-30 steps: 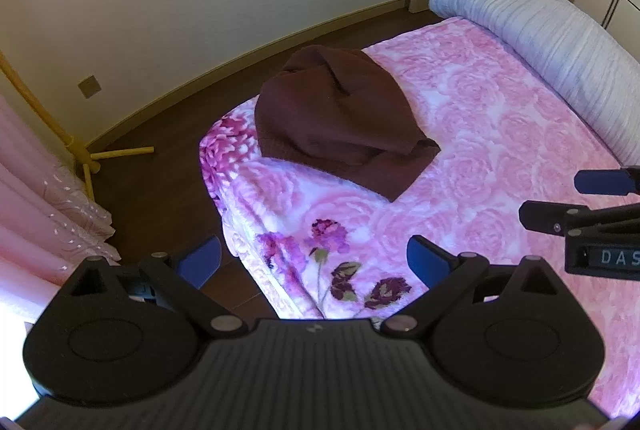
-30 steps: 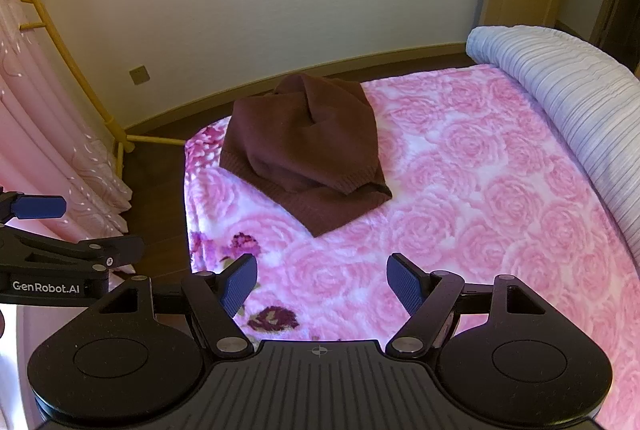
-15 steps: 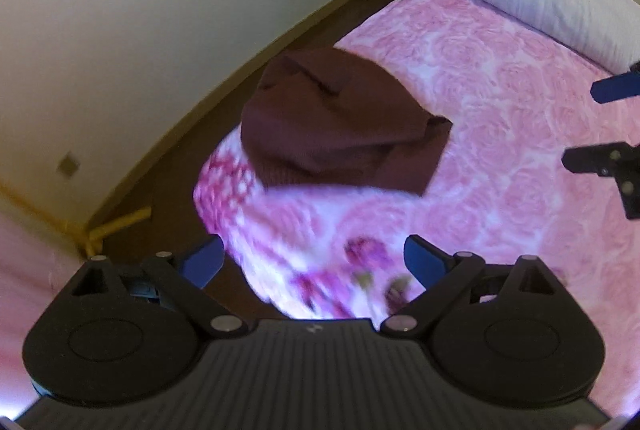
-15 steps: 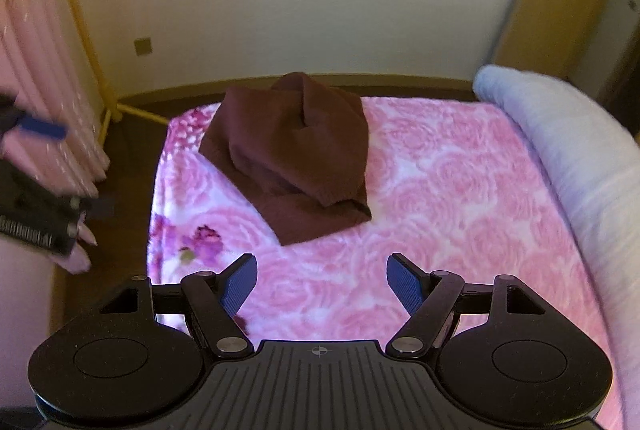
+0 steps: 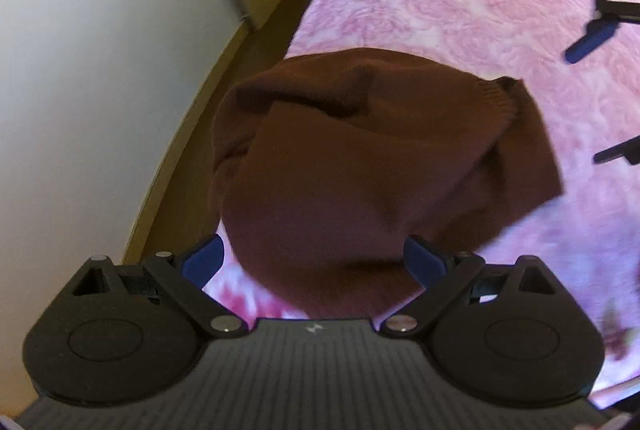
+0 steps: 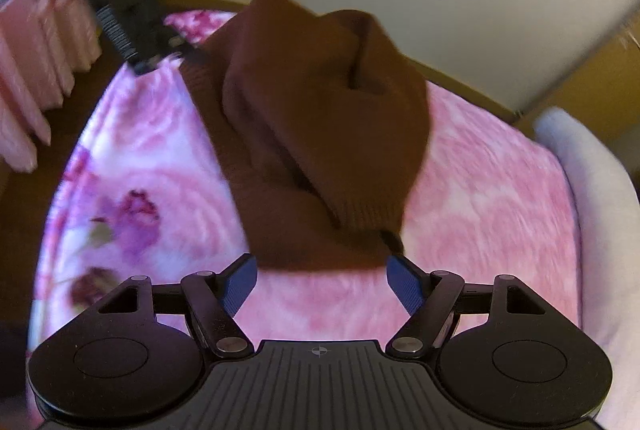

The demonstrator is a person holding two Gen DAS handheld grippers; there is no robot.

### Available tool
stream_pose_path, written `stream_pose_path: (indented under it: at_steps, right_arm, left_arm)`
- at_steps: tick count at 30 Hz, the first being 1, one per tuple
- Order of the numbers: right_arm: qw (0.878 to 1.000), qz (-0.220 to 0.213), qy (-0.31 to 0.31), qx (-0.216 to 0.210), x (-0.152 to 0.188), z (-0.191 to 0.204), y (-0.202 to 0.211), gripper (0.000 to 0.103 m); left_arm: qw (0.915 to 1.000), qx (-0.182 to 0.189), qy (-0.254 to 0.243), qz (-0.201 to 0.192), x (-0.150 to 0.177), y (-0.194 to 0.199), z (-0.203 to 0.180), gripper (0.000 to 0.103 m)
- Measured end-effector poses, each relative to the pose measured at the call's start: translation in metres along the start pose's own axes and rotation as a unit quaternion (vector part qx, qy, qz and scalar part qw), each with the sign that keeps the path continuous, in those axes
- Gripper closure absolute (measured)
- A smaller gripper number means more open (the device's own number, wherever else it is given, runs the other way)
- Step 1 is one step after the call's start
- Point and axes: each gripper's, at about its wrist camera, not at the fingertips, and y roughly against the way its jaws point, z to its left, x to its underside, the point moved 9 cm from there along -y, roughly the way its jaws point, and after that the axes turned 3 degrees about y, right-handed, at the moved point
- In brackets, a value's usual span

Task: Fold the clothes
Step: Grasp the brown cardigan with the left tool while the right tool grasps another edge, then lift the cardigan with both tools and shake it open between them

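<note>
A brown knitted sweater (image 5: 372,165) lies crumpled in a heap on a pink rose-patterned blanket (image 5: 480,9), directly ahead of both grippers. The left gripper (image 5: 316,262) has its blue-padded fingers spread wide over the garment's near edge, pressing on nothing. The right gripper (image 6: 322,284) also stands wide, its fingertips just short of the sweater's ribbed hem (image 6: 360,205), with bare blanket between them. Beyond the sweater, to the far right of the right gripper, lies a pale striped bolster (image 6: 592,189). The frames are blurred, and no writing seems readable anywhere on the grippers or the cloth.
</note>
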Motion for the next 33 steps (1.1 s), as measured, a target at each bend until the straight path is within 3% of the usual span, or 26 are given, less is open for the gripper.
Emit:
stream_pose_path:
  at_steps: [3,5,6,8,9,11,12,13,14,18,23,27,31,33]
  right_arm:
    - [0.999,-0.018,0.05,0.0,-0.014,0.005,-0.036,0.021]
    - [0.997,-0.022,0.075,0.005,-0.021,0.006,-0.056,0.015]
    - [0.996,-0.02,0.084,0.01,-0.023,0.005,-0.066,0.015]
    - [0.996,-0.015,0.091,0.017,-0.026,0.001,-0.083,0.015]
    - [0.997,-0.011,0.081,0.012,-0.027,-0.003,-0.09,0.015]
    - [0.998,-0.016,0.058,-0.004,-0.026,-0.01,-0.098,0.017]
    - [0.998,-0.022,0.05,-0.014,-0.025,-0.013,-0.098,0.023]
    - [0.998,-0.028,0.043,-0.026,-0.024,-0.014,-0.098,0.059]
    - [0.999,-0.032,0.031,-0.023,-0.021,-0.017,-0.094,0.088]
    - [0.998,-0.049,-0.039,0.024,-0.005,-0.047,-0.066,0.091]
    - [0.989,-0.081,-0.096,0.078,0.045,-0.078,0.011,0.093]
    - [0.982,-0.084,-0.12,0.119,0.126,-0.066,0.082,0.094]
    - [0.969,-0.061,-0.174,0.166,0.235,-0.045,0.145,0.094]
    - [0.958,-0.045,-0.209,0.19,0.295,-0.031,0.171,0.094]
  left_arm:
    - [0.9995,0.032,-0.001,0.007,0.004,-0.026,0.009,0.018]
    - [0.9983,0.056,0.007,0.011,0.007,-0.037,0.011,0.051]
    - [0.9975,0.069,0.011,0.013,0.008,-0.042,0.012,0.061]
    - [0.9963,0.084,0.014,0.013,0.01,-0.048,0.012,0.1]
    - [0.9958,0.089,0.014,0.01,0.01,-0.048,0.01,0.103]
    - [0.9949,0.1,0.012,-0.001,0.006,-0.044,0.005,0.103]
    - [0.9947,0.102,0.008,-0.01,0.003,-0.04,0.001,0.103]
    - [0.9943,0.104,0.004,-0.022,-0.003,-0.035,-0.004,0.103]
    - [0.9938,0.105,0.0,-0.034,-0.008,-0.029,-0.009,0.103]
    - [0.9892,0.116,-0.017,-0.088,-0.037,0.008,-0.044,0.103]
    - [0.9787,0.136,-0.041,-0.148,-0.062,0.067,-0.112,0.103]
    - [0.9731,0.145,-0.053,-0.171,-0.059,0.105,-0.176,0.101]
    - [0.9687,0.151,-0.089,-0.176,-0.037,0.115,-0.246,0.076]
    - [0.9632,0.166,-0.116,-0.176,-0.026,0.113,-0.286,0.074]
